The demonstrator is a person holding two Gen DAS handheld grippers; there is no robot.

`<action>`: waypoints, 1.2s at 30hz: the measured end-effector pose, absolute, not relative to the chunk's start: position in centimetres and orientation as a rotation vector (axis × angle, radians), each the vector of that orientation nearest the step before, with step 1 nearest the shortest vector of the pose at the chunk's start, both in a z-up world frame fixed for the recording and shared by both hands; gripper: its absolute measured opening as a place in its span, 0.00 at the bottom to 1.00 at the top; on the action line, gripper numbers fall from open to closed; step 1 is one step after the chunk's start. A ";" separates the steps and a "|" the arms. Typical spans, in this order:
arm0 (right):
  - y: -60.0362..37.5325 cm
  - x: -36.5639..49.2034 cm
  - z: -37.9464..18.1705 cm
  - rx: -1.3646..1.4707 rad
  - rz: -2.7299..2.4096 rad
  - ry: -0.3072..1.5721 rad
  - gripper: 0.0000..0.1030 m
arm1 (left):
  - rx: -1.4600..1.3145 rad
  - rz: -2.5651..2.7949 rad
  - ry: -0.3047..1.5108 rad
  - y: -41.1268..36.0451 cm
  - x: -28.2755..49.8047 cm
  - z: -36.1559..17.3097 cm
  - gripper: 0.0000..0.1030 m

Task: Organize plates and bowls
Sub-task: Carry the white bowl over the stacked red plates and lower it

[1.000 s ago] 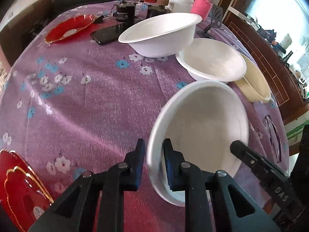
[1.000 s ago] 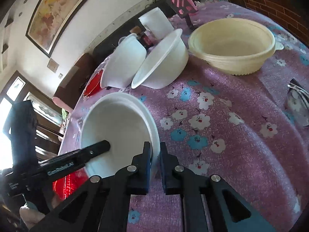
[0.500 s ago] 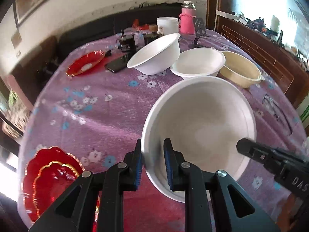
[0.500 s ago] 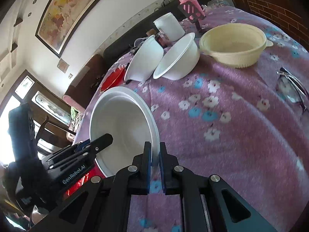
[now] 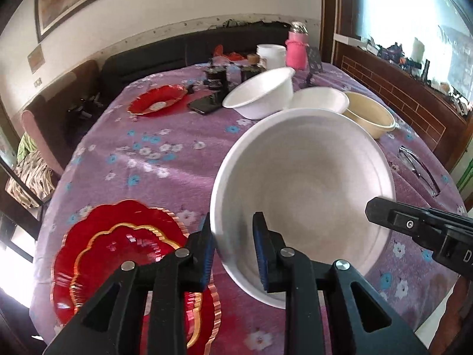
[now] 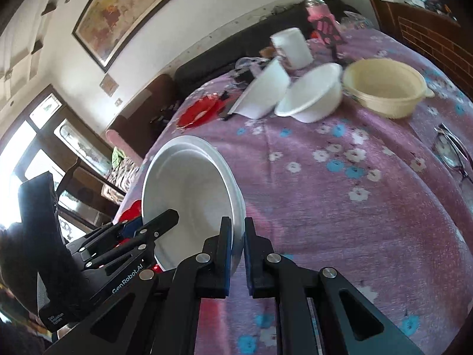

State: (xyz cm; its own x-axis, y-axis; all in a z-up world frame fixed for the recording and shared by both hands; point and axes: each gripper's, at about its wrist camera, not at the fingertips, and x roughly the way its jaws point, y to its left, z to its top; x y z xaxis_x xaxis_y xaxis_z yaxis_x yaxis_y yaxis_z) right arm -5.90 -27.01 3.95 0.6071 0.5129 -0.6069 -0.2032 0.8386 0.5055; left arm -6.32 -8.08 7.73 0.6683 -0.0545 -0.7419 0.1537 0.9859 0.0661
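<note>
Both grippers hold up a large white bowl [image 5: 301,183] tilted above the purple flowered tablecloth [image 5: 153,159]. My left gripper [image 5: 233,248] straddles its near rim. Its jaws are opening, and a gap shows between the rim and the inner pad [image 5: 260,248]. In the right wrist view the same white bowl [image 6: 189,195] leans left, and my right gripper [image 6: 238,248] is shut on its rim. The right gripper's finger [image 5: 399,222] reaches in from the right. A stack of red gold-edged plates [image 5: 118,251] lies under the left gripper.
At the far side stand a tilted white bowl [image 5: 260,97], a second white bowl [image 5: 319,100] and a cream bowl [image 5: 369,115]. Another red plate [image 5: 158,103], a phone [image 5: 204,105], a pink bottle [image 5: 295,50] and a white cup [image 5: 270,54] are behind. Glasses [image 5: 419,168] lie at the right edge.
Both grippers have lifted the white bowl and drawn it back toward the near table edge, over the red plates. The left jaws now stand wider apart.
</note>
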 end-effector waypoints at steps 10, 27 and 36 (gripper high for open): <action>-21.0 -6.4 4.5 0.359 0.539 0.858 0.09 | 0.074 -0.070 0.791 -1.9 -9.7 9.1 0.30; -11.4 -5.5 1.2 0.309 0.715 1.049 0.09 | 0.010 0.054 0.880 6.9 -12.6 5.8 0.30; -9.9 -4.3 -0.8 0.318 0.701 1.107 0.09 | -0.013 0.075 0.897 8.1 -12.0 4.9 0.32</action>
